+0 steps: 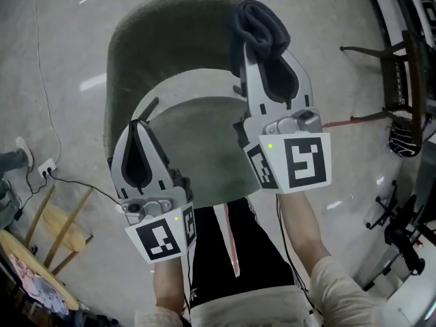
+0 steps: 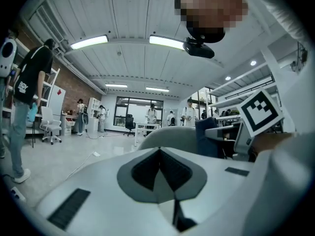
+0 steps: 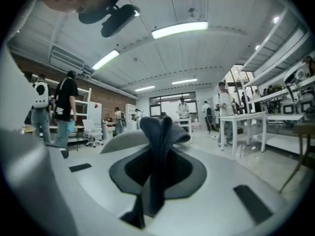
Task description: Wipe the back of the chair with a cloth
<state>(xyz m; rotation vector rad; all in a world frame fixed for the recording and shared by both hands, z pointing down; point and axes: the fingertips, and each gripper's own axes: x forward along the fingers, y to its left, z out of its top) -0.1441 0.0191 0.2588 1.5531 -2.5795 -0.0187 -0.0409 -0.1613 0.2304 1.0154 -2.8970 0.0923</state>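
The right tool [image 1: 267, 52] is clamped on a dark grey folded cloth [image 1: 257, 20], held over the grey-green upholstered curved-back chair's [image 1: 170, 26] rim; the left tool [image 1: 139, 129] is pressed together, empty.

There are two grippers, one left gripper [image 1: 139, 131] and one right gripper [image 1: 269, 53], with two marker cubes [image 1: 303, 159], one on each. One cloth [image 1: 262, 22] and one grey chair [image 1: 157, 39] show. The floor holds one dark wooden chair [image 1: 402, 73] and one power strip [image 1: 46, 167].
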